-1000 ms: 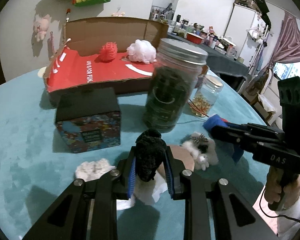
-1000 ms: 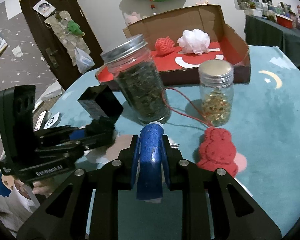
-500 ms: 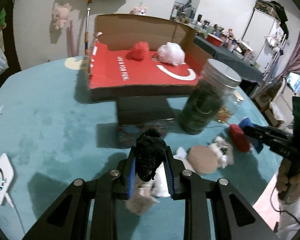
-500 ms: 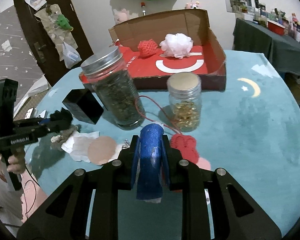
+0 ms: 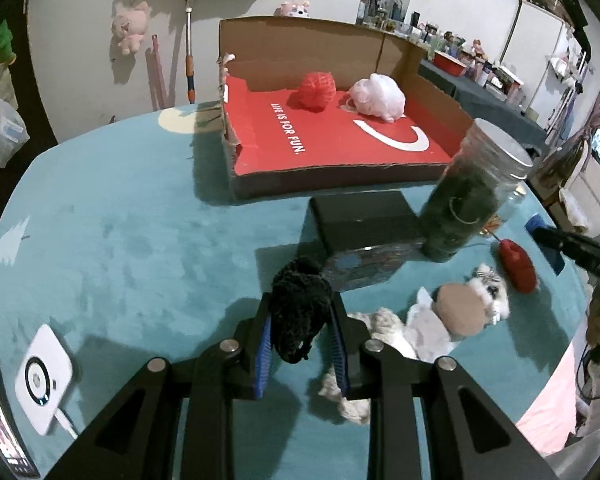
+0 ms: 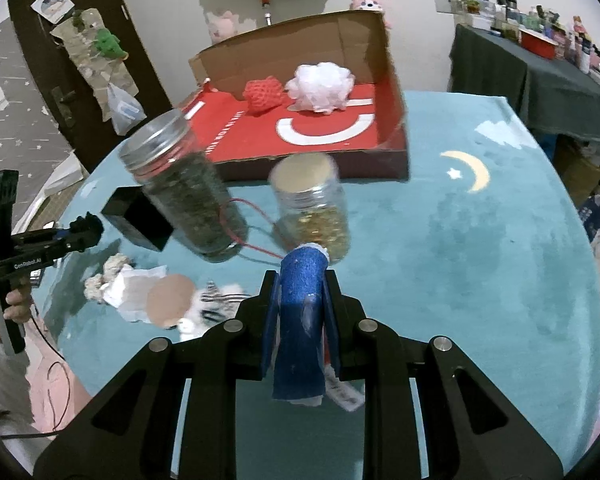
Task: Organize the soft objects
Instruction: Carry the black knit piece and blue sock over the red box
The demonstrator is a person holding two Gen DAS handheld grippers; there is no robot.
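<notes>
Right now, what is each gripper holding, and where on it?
Left gripper: black fuzzy item, pinched across its middle. Right gripper: blue glittery piece, clamped mid-length.

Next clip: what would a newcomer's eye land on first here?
Each gripper pinches a soft thing right in front of its camera: the left gripper a black woolly ball, the right gripper a glittery blue piece. Behind them, the red-lined cardboard box already holds a red puff and a white puff.

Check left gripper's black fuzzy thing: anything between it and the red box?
Yes. The black box sits on the table directly between the left gripper, shut on the black fuzzy thing, and the red box.
</notes>
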